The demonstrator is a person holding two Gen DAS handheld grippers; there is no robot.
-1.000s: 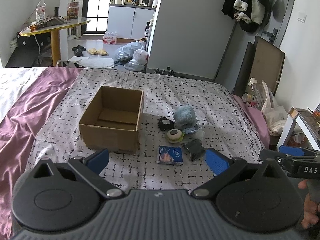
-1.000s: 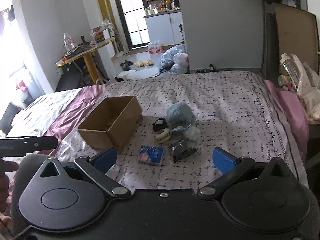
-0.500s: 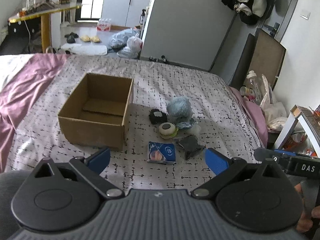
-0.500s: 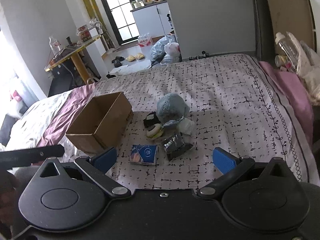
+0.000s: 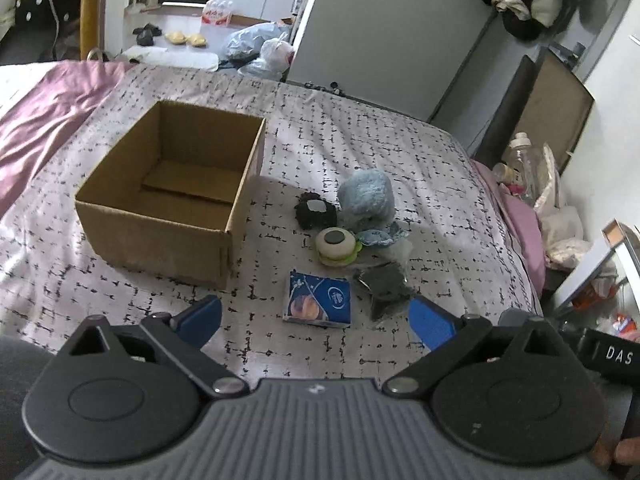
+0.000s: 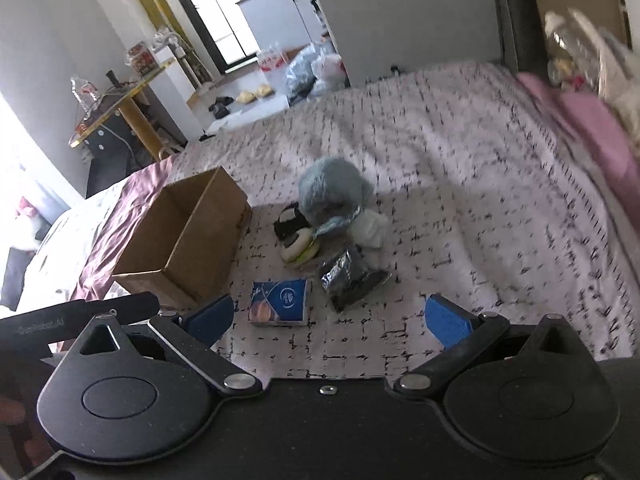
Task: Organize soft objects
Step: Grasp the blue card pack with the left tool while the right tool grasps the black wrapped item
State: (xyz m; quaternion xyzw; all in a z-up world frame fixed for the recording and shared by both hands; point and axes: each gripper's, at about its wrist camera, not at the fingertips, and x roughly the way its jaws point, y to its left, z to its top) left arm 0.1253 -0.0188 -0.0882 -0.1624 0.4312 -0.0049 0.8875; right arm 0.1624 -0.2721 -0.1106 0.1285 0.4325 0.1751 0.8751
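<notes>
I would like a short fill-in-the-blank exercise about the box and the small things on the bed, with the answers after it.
1. The cardboard box on the bed has nothing inside; it is ____.
2. The fluffy ball is light ____ in colour.
3. The blue packet lies flat, nearer to the left gripper than the ____ does.
4. The fingers of the right gripper are spread ____, holding nothing.

Answers: empty; blue; ball; open
</notes>
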